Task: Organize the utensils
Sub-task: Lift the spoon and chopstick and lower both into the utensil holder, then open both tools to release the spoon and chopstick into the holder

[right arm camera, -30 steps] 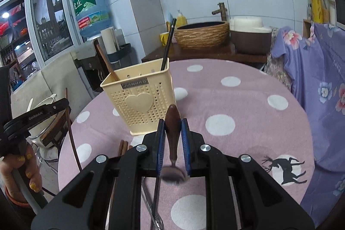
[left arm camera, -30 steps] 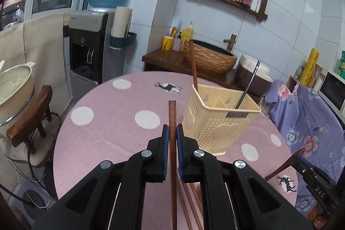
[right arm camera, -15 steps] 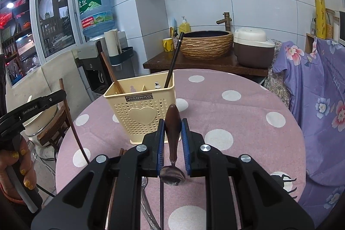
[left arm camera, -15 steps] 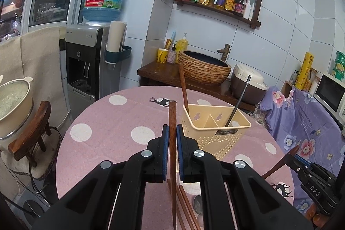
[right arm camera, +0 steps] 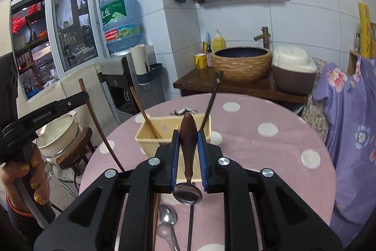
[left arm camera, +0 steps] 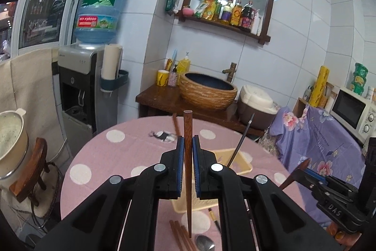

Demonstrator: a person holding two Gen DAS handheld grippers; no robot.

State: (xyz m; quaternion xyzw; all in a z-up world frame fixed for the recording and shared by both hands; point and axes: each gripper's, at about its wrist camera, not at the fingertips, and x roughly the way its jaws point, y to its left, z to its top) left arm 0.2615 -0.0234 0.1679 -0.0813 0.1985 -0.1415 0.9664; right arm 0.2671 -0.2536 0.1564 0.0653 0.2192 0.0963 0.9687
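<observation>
Chopstick (left arm camera: 188,157) and wooden-handled spoon (right arm camera: 188,152), both light, stiff, slippery, sit clamped mid-shaft and mid-handle in your left tool (left arm camera: 187,149) and right tool (right arm camera: 188,140).

Both tools held closed, pointed slightly downward.
The left tool (left arm camera: 187,152) is clamped on a chopstick (left arm camera: 187,180); the right tool (right arm camera: 188,147) is clamped on a spoon (right arm camera: 188,157).

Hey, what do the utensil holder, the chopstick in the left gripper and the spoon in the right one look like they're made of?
Utensil holder: likely plastic, matte cream with moulded holes. Chopstick: apparently wood, reddish-brown with visible grain. Spoon: mirror-shiny bowl, probably steel; dark glossy handle, wood or resin, unclear.
</observation>
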